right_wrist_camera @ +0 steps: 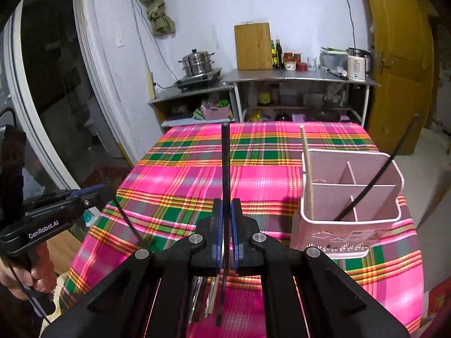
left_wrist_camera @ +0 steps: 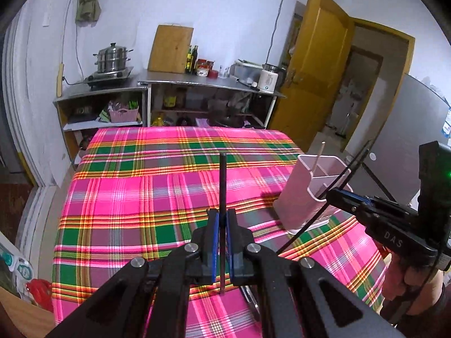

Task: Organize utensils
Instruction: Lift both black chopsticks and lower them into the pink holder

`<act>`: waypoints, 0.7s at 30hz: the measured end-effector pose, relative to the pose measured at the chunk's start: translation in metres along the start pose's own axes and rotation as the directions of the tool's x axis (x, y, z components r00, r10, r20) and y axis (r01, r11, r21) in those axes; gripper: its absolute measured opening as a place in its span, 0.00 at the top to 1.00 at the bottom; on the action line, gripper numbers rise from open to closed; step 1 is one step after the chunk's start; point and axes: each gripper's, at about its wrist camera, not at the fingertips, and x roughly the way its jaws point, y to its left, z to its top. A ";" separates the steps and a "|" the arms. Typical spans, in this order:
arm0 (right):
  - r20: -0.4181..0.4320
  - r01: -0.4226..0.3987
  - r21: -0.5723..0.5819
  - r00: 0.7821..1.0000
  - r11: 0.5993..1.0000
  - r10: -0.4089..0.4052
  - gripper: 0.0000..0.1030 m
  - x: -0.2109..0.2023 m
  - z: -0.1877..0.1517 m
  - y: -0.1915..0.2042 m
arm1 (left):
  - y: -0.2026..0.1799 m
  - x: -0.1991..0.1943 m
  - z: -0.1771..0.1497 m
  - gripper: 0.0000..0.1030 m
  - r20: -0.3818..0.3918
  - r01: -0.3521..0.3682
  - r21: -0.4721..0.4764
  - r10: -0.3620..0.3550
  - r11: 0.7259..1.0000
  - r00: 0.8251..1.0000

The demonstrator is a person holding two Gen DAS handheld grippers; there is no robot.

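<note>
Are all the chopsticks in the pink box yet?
Not yet. One wooden chopstick and one black chopstick already stand in the pink box. The left gripper and right gripper each clamp another black stick. More utensils lie on the cloth under the right gripper.

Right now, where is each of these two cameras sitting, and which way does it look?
Left wrist: rides the left tool, facing the plaid table; shows the right tool, shut on a black chopstick.
Right wrist: rides the right tool, same direction; shows the left tool.
Shared: pink utensil holder, steamer pot.
</note>
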 end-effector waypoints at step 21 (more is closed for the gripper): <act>0.080 0.040 0.071 0.996 0.997 -0.046 0.95 -0.071 -0.009 -0.035 | -0.069 -0.013 0.006 0.96 -0.010 0.133 0.066 -0.132 0.989 0.991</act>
